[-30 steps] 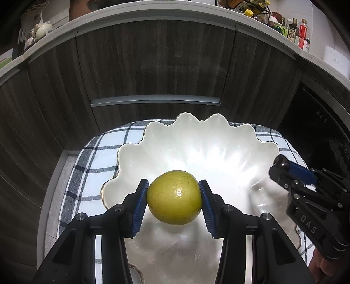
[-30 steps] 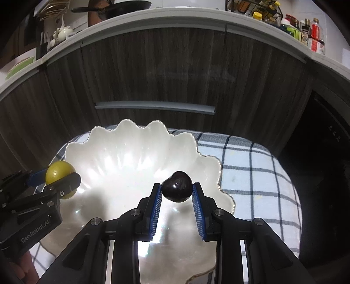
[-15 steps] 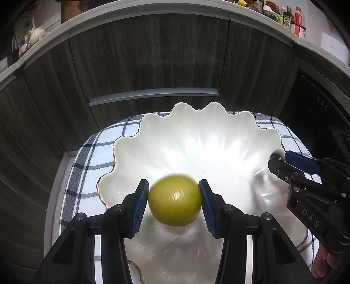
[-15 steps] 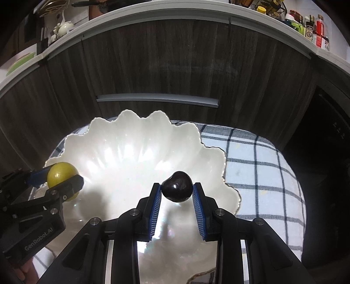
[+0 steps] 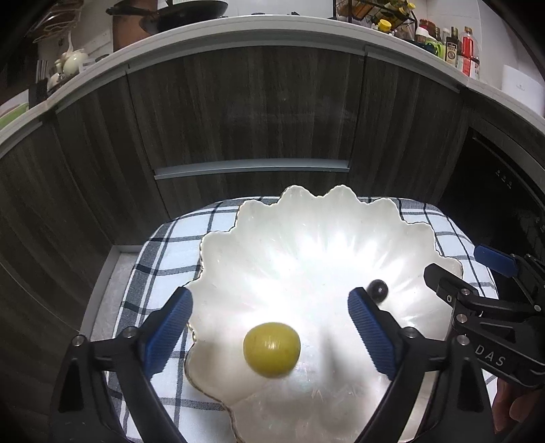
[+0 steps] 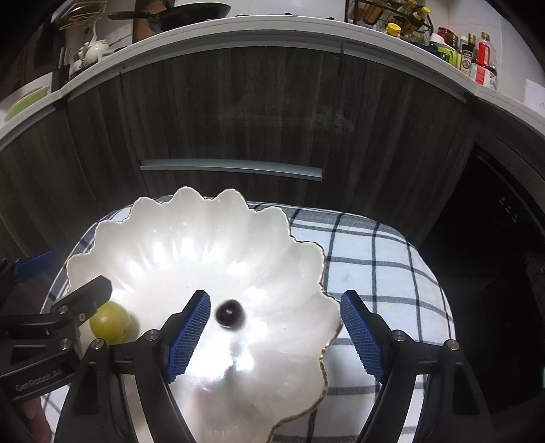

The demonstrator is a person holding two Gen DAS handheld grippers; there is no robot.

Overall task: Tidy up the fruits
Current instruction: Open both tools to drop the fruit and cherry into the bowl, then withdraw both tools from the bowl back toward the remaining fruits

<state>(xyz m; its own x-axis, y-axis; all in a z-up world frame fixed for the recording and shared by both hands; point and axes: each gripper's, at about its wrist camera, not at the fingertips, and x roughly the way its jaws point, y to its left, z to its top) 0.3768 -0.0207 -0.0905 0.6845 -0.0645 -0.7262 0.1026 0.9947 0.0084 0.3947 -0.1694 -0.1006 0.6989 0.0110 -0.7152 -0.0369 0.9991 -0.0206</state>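
A white scalloped bowl [image 5: 306, 218] sits on a checked cloth [image 5: 163, 245]. A yellow-green round fruit [image 5: 271, 353] lies in the bowl, below my open left gripper [image 5: 269, 327], free of both pads. A small dark fruit [image 6: 231, 314] lies in the bowl near the left pad of my open right gripper [image 6: 272, 327], touching neither pad. The dark fruit also shows in the left wrist view [image 5: 378, 290], and the yellow fruit in the right wrist view [image 6: 109, 323]. Each gripper appears at the edge of the other's view.
Dark wood cabinet fronts with a grey handle [image 5: 252, 168] stand behind the bowl. A worktop above carries bottles [image 5: 456, 47] and a pan [image 5: 180, 17]. A dark appliance [image 6: 494, 238] is at the right. The cloth [image 6: 374, 259] extends right of the bowl.
Both grippers have opened wide. The yellow fruit and the dark fruit have left the pads and now lie in the bowl. Both grippers have risen a little.
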